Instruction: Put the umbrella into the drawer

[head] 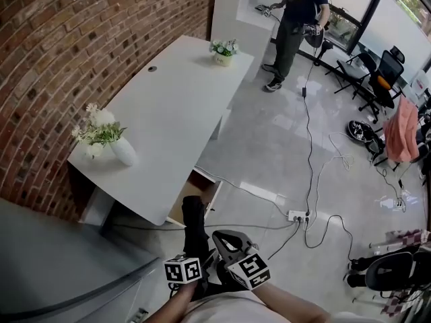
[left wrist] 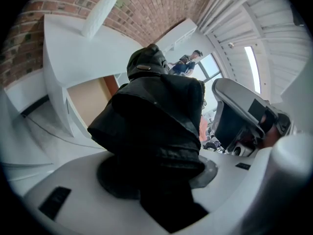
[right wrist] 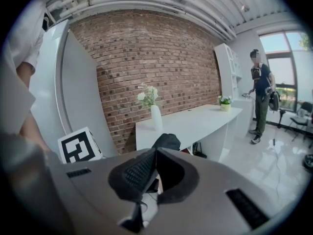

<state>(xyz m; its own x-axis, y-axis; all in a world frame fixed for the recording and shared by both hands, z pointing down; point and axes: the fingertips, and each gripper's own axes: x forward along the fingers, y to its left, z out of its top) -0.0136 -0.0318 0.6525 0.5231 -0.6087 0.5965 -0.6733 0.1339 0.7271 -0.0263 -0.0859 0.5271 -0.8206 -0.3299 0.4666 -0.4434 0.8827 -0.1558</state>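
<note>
One step is left, we judge: our left gripper [head: 195, 258] clamps the folded black umbrella [head: 194, 224] at lower centre, just short of the open drawer [head: 207, 182] under the desk [head: 175, 106]. Our right gripper [right wrist: 152, 165] is closed, empty.

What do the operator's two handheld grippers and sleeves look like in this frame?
The left gripper and the right gripper have smooth, rounded light grey plastic bodies with dark pads lining the fingers, ribbed on the right one. Each carries a white cube with black square markers. The person wears a white short-sleeved shirt.
</note>
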